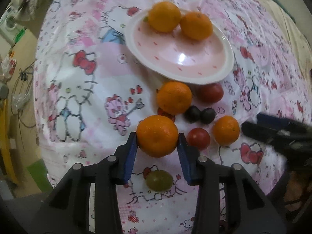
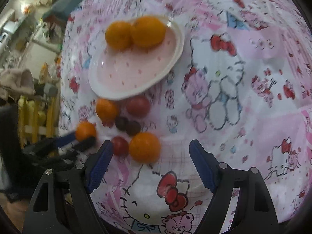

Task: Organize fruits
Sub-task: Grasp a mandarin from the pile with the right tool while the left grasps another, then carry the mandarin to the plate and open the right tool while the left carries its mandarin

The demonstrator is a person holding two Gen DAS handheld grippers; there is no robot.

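Note:
My left gripper (image 1: 157, 136) is shut on an orange tangerine (image 1: 157, 135) just above the cloth; in the right wrist view it shows at the left with that tangerine (image 2: 85, 130). A pink plate (image 1: 195, 62) holds two tangerines (image 1: 164, 16) (image 1: 196, 25). Loose on the cloth lie two tangerines (image 1: 174, 97) (image 1: 225, 129), two red tomatoes (image 1: 211, 92) (image 1: 198, 138), two dark grapes (image 1: 199, 114) and a green grape (image 1: 159, 179). My right gripper (image 2: 151, 146) is open and empty, with a tangerine (image 2: 144, 147) and a tomato (image 2: 119, 145) just ahead of its left finger.
The table has a pink and white cat-print cloth (image 1: 78, 101). Its edge drops off at the left, with clutter, cables and a washing machine (image 1: 9, 23) beyond. The right gripper shows as a dark shape at the right of the left wrist view (image 1: 276, 134).

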